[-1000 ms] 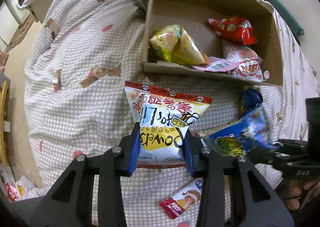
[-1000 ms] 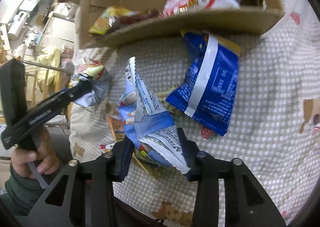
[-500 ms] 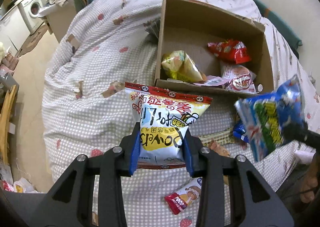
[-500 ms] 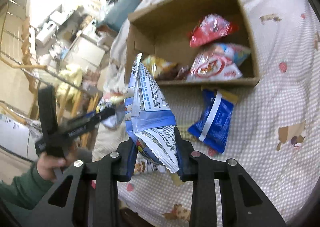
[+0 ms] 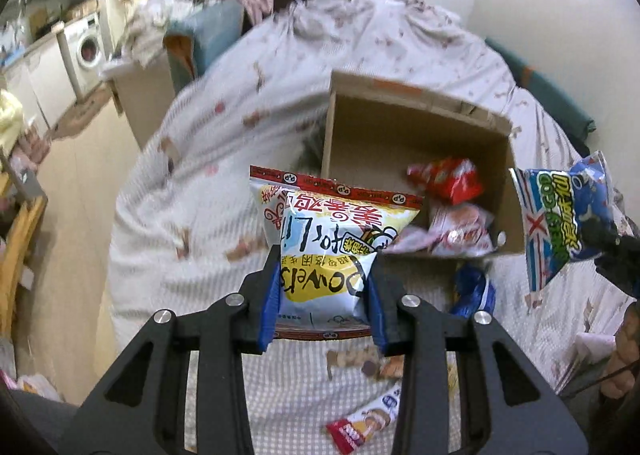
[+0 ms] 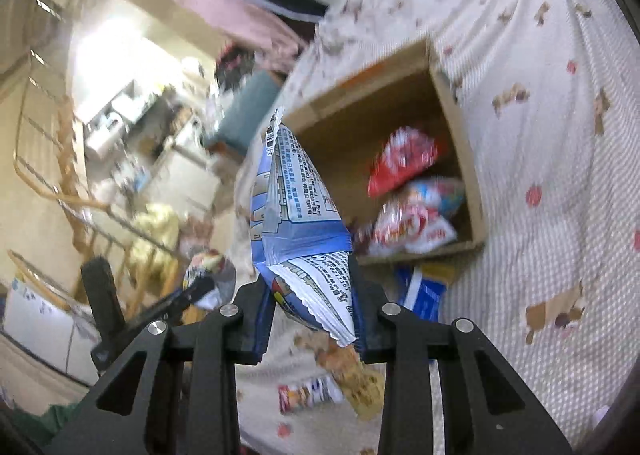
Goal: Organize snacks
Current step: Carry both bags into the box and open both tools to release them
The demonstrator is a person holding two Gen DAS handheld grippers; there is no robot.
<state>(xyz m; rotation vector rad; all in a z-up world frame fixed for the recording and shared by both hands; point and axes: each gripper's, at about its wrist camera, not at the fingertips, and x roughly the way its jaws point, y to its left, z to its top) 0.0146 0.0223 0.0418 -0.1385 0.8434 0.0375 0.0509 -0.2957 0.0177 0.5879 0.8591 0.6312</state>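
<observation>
My left gripper (image 5: 322, 305) is shut on a white and yellow snack bag with a red top strip (image 5: 328, 243), held up above the bed. My right gripper (image 6: 310, 309) is shut on a blue and white snack bag (image 6: 298, 215), also lifted; the same blue bag (image 5: 560, 215) shows at the right edge of the left wrist view. Ahead lies an open cardboard box (image 5: 420, 127) with a red packet (image 5: 446, 179) and white and red packets (image 5: 460, 227) inside. The box (image 6: 460, 159) sits right of the blue bag in the right wrist view.
A checked bedspread (image 5: 192, 215) covers the bed. Loose on it are a dark blue packet (image 5: 472, 291), a small red and white packet (image 5: 366, 423) and a biscuit pack (image 6: 356, 379). A washing machine (image 5: 86, 51) and a wooden rack (image 6: 80, 191) stand to the left.
Both grippers rose with their bags and tilted up, so the box and room now show farther off. The blue bag left the bedspread and hangs in the air.
</observation>
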